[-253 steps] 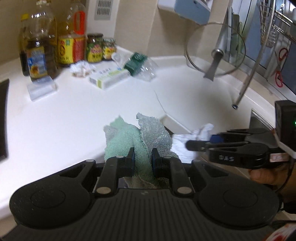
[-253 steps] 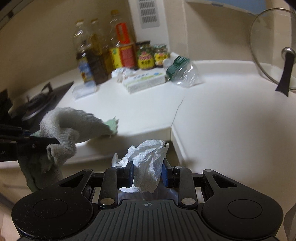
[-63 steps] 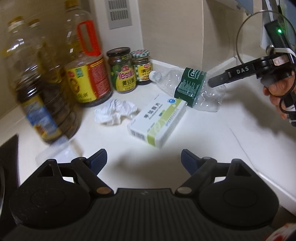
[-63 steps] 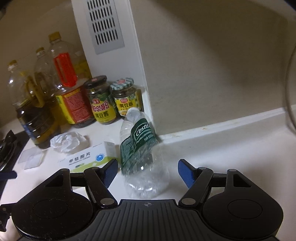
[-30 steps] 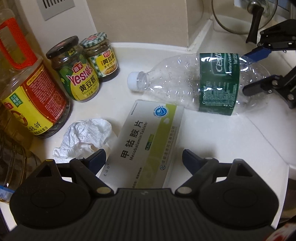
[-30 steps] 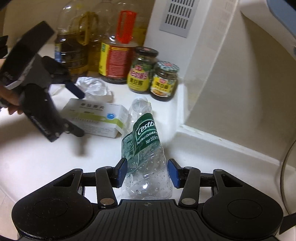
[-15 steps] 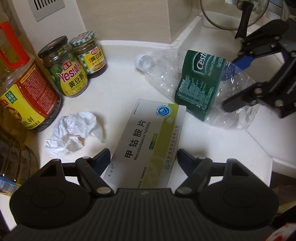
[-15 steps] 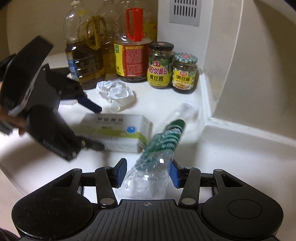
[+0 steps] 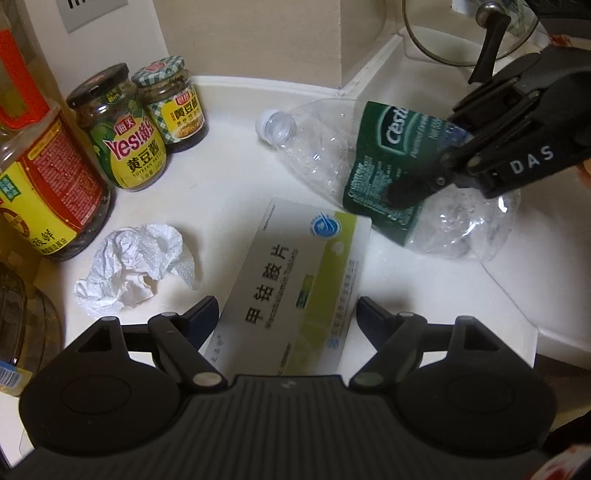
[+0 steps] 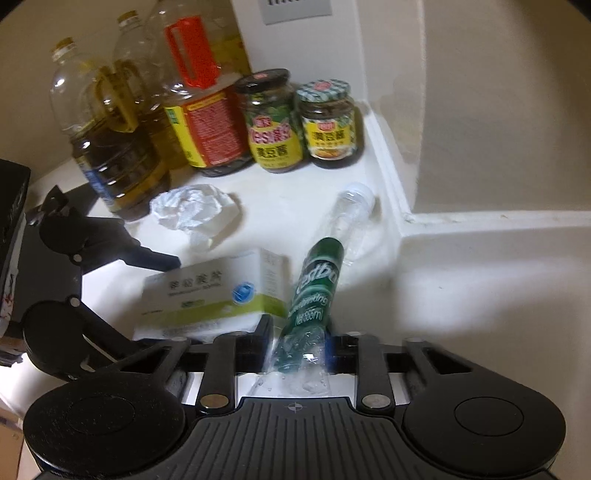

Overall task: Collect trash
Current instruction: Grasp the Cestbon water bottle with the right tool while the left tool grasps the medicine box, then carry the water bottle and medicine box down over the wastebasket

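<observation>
My right gripper (image 10: 297,343) is shut on a crushed clear plastic bottle (image 10: 317,284) with a green label, squeezing it flat; its capped neck points to the corner. In the left wrist view the bottle (image 9: 373,162) is held by the right gripper (image 9: 417,177). My left gripper (image 9: 286,314) is open, its fingers either side of a white and green medicine box (image 9: 291,291) on the white counter (image 9: 229,181). The box (image 10: 210,291) also shows in the right wrist view. A crumpled white tissue (image 9: 129,266) lies left of the box.
Two sauce jars (image 9: 136,125) and large oil bottles (image 9: 40,173) stand against the wall at the back left. A glass pot lid (image 9: 469,33) leans at the back right. The counter's front edge (image 9: 554,339) runs at the right.
My right gripper has closed tighter, flattening the bottle, and lifted its base end. My left gripper has edged forward around the medicine box.
</observation>
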